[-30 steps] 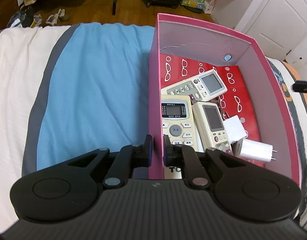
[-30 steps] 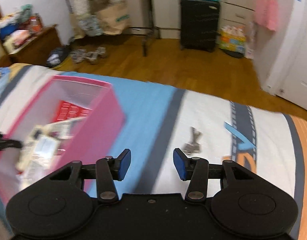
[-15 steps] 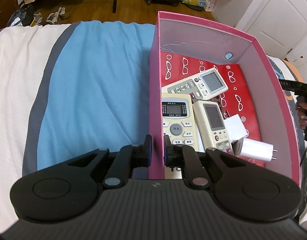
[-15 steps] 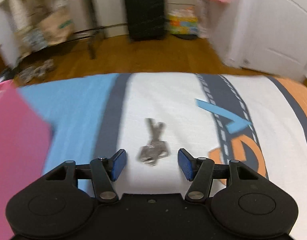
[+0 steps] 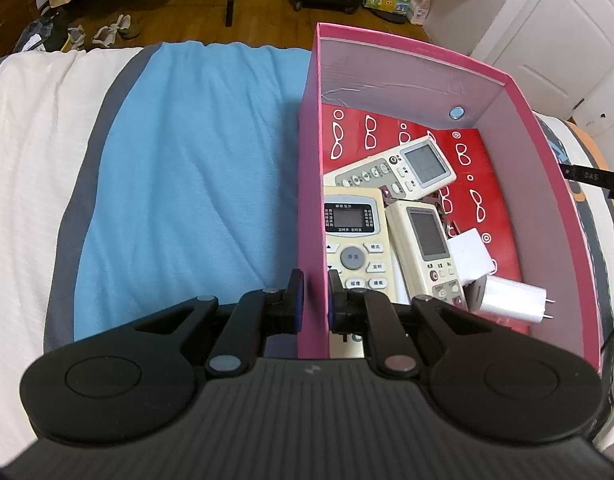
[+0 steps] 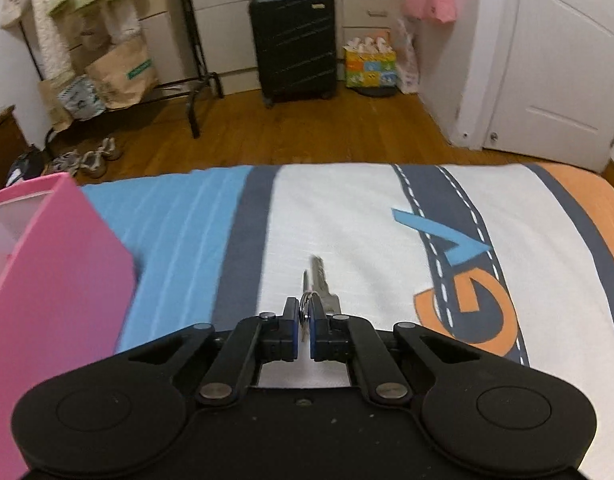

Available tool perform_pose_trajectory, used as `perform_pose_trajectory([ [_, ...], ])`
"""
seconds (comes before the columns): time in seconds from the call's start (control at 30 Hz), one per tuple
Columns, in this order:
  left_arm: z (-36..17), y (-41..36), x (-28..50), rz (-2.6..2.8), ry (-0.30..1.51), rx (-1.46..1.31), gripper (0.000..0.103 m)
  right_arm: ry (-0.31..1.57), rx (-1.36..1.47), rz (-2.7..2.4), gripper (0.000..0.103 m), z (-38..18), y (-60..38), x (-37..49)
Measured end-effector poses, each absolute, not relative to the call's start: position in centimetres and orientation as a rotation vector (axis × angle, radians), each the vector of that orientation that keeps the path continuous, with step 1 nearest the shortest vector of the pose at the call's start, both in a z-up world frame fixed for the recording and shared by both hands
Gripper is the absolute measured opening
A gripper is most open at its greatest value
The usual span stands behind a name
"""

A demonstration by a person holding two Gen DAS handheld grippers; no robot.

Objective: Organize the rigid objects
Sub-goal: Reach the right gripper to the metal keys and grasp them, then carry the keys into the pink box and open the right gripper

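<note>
The right gripper (image 6: 302,316) has just been closing its jaws, and now they are clamped on the ring end of the keys (image 6: 321,280), which lie on the white part of the bed cover (image 6: 347,220). The ring sits between the 2 jaws; the blades reach straight ahead of the jaws, so the long axis of the keys runs along the pointing line of the gripper. The keys look to rest on the cover, not yet lifted.

The left gripper (image 5: 315,300) has its jaws pressed together on the side wall of the pink box (image 5: 407,52), 1 jaw outside and 1 inside. Ahead of these jaws and to their right, the box holds 3 remote controls (image 5: 355,240) and a white charger (image 5: 511,298).

From the right jaws the box lies to the left and close. I judge the next move is a lift and a carry to the left, over the box wall
</note>
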State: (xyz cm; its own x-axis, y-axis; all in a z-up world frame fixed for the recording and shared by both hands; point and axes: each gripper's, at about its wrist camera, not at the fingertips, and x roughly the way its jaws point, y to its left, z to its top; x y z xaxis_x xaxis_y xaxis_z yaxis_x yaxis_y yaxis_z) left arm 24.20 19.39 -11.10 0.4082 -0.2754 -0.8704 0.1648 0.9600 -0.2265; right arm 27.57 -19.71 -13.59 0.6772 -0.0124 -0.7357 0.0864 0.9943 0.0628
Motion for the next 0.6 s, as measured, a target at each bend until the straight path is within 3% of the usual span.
perform_pose_trajectory([
  [0.6,-11.0,19.7,24.2,-0.265,1.115,-0.126,0.011,0.608,0.068,0.064,0.006,-1.8,-14.8,20.1],
])
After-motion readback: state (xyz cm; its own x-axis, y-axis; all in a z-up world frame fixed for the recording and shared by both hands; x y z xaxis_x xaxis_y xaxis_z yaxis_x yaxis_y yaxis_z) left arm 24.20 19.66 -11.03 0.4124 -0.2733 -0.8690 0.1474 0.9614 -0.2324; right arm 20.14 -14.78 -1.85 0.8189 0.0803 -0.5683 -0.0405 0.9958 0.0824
